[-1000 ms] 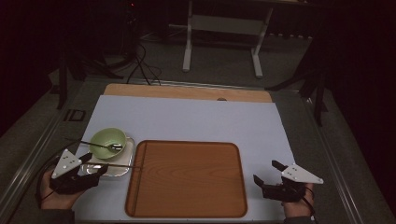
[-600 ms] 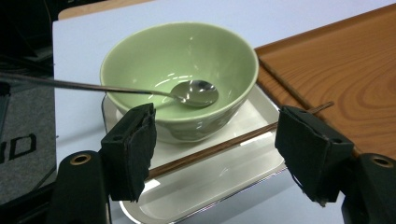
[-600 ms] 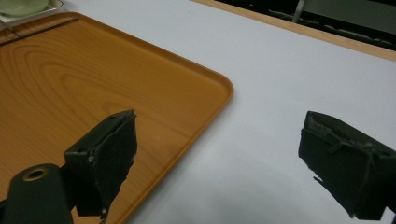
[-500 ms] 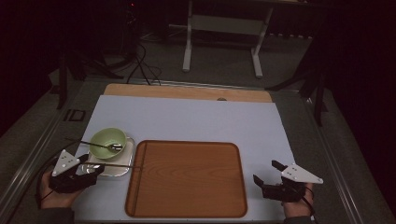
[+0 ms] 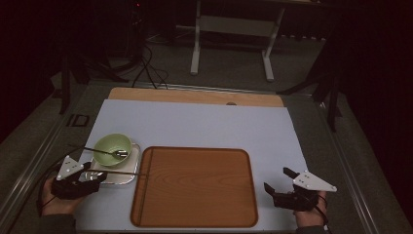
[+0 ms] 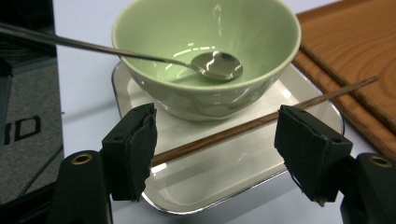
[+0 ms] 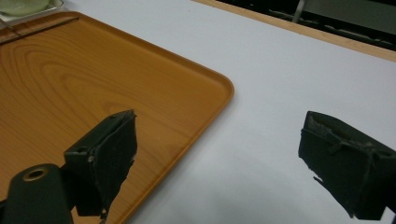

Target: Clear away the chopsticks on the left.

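Steel spoon (image 6: 217,64) gleams inside green bowl (image 6: 205,51)

The high view looks forward and down over the whole table (image 5: 204,124). The left tongs' view sits close and low, facing the bowl (image 6: 205,51) on its plate (image 6: 224,172). The right tongs' view looks low across the tray (image 7: 93,79), shared with the high view

left claw (image 5: 90,179) gaping, right claw (image 5: 277,187) gaping
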{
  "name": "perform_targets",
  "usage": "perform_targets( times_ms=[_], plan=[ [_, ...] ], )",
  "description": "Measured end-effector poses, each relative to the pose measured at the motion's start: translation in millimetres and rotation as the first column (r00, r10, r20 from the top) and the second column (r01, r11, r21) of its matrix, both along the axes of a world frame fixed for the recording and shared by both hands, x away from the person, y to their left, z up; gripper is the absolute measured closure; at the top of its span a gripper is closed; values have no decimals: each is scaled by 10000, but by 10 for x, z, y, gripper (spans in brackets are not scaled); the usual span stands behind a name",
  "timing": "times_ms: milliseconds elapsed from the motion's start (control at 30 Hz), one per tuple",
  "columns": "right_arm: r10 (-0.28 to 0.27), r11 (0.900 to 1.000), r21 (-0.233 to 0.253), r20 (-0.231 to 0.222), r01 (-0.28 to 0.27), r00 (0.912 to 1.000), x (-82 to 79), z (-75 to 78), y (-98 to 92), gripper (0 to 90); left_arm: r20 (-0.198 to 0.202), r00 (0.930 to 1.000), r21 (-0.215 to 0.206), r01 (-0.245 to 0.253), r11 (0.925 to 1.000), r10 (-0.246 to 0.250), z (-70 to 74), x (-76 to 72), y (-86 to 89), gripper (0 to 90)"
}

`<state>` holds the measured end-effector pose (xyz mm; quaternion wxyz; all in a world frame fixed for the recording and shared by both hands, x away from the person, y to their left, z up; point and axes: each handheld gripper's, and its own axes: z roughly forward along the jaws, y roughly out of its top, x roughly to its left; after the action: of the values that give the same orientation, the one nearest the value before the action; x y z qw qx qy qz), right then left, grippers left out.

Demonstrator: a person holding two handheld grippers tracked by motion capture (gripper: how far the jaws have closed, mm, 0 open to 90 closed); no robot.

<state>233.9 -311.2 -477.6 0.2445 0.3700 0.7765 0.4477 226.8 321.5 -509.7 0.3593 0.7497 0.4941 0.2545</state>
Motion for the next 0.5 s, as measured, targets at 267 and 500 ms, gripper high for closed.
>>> perform_targets(
  times_ms=[267, 500],
  plan=[
    [8, 10000, -4, -2, -8, 10000, 1, -2, 1, 109, -231, 9997, 41, 74, 10000, -73, -53, 78, 24, 302],
    [18, 10000, -25, -12, -18, 10000, 3, -3, 5, 109, -313, 9993, 197, 221, 9996, -214, -71, 104, 3, 300]
  ],
)
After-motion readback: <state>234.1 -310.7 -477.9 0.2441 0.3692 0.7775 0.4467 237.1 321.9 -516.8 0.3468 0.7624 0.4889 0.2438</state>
